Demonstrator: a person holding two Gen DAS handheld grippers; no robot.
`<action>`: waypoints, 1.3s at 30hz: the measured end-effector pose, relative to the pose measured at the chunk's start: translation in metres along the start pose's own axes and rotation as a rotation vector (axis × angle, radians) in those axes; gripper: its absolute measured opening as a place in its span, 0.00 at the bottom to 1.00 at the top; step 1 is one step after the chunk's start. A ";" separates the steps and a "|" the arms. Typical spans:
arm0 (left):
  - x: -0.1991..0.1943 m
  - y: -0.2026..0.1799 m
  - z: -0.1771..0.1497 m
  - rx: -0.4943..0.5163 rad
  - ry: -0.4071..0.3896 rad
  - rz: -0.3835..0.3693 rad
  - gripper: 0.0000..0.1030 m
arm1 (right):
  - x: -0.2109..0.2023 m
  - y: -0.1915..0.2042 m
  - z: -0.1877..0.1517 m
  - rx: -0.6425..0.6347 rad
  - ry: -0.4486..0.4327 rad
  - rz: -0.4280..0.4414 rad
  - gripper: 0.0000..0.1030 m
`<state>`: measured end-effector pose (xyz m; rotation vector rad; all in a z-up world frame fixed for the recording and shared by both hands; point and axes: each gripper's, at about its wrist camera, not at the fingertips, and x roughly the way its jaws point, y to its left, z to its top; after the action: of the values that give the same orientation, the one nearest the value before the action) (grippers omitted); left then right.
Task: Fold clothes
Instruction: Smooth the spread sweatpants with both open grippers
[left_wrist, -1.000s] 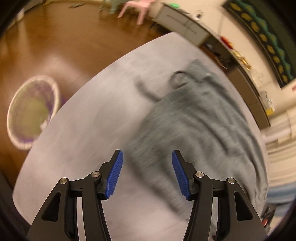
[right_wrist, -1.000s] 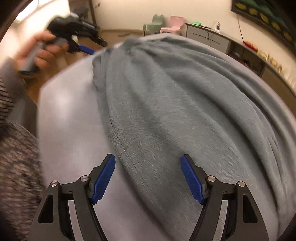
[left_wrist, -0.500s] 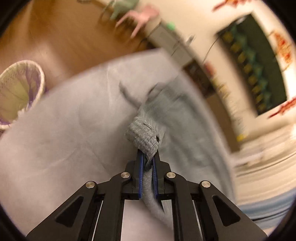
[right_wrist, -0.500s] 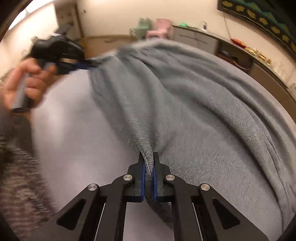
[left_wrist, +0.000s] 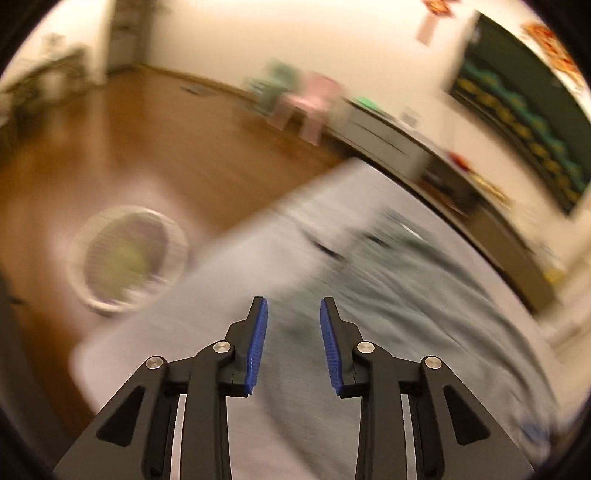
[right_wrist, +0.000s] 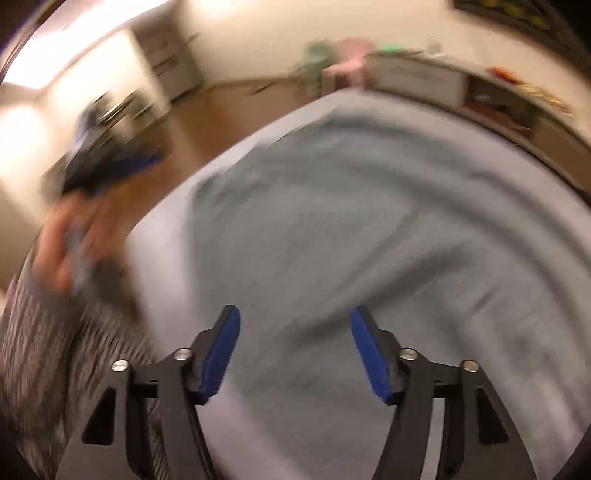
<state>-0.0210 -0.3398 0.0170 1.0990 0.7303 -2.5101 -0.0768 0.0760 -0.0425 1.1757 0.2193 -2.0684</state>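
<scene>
One grey garment (right_wrist: 369, 229) spread flat over one pale grey bench (left_wrist: 229, 266), filling most of its top, folds and creases running across the cloth, outlines smeared by motion blur. Left gripper (left_wrist: 291, 343) above the near end of the garment, its two blue-padded fingers (left_wrist: 257, 343) spread apart with nothing between them, cloth and bench visible through the gap. Right gripper (right_wrist: 295, 350) likewise over the garment, two blue fingers (right_wrist: 221, 354) spread wide and empty. In the right wrist view, one hand (right_wrist: 70, 236) at the left edge of the bench, wrapped round the handle of the left gripper, with one striped sleeve (right_wrist: 48, 339) below it. On the brown wooden floor (left_wrist: 129, 140) beside the bench, one round white basket (left_wrist: 125, 258). Farther back, two small chairs side by side, one pink (left_wrist: 310, 107) and one green (left_wrist: 273, 88), next to one long low cabinet (left_wrist: 384, 136) along the wall. One dark board (left_wrist: 524, 110) with coloured trim hung above the cabinet.
</scene>
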 end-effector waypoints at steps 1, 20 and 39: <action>0.012 -0.009 -0.002 0.013 0.061 -0.061 0.29 | 0.013 -0.009 0.015 0.036 -0.007 -0.039 0.67; 0.077 -0.031 -0.038 0.438 0.300 -0.078 0.30 | 0.265 0.070 0.368 0.004 0.137 -0.269 0.73; 0.037 -0.143 -0.100 0.576 0.303 -0.413 0.31 | 0.133 -0.190 0.224 0.406 0.053 -0.357 0.74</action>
<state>-0.0526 -0.1681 -0.0215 1.6953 0.3192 -3.0499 -0.3967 0.0370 -0.0598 1.5235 0.0324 -2.4733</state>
